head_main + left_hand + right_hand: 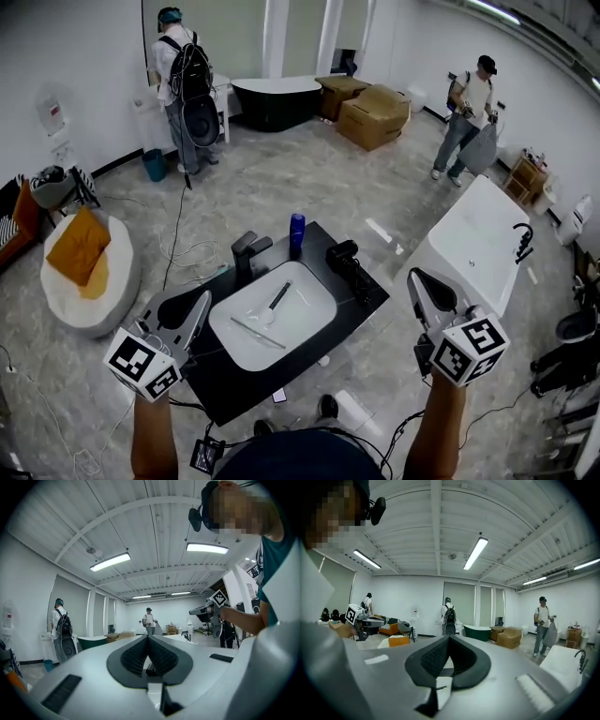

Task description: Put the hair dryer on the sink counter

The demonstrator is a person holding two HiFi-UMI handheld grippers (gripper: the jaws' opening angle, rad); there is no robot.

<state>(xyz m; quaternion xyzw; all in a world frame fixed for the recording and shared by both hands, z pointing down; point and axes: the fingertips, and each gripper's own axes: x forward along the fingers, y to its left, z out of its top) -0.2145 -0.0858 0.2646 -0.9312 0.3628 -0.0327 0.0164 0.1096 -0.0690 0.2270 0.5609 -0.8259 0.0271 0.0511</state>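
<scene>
Up close, both your claws are shut and empty: left gripper [203, 300] at the counter's [319, 246] near-left corner, right gripper [415, 278] off its right side. Farther on, the dryer [345, 255] already lies on the counter's right part, lengthwise along that edge, just ahead-left of your right gripper, the nearer one.

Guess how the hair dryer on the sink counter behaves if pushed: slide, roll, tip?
The hair dryer looks like rigid plastic lying on its side, so it probably slides rather than tips. Its rounded barrel might let it pivot or roll a little. It sits close to the counter edge, so a push that way could drop it.
</scene>
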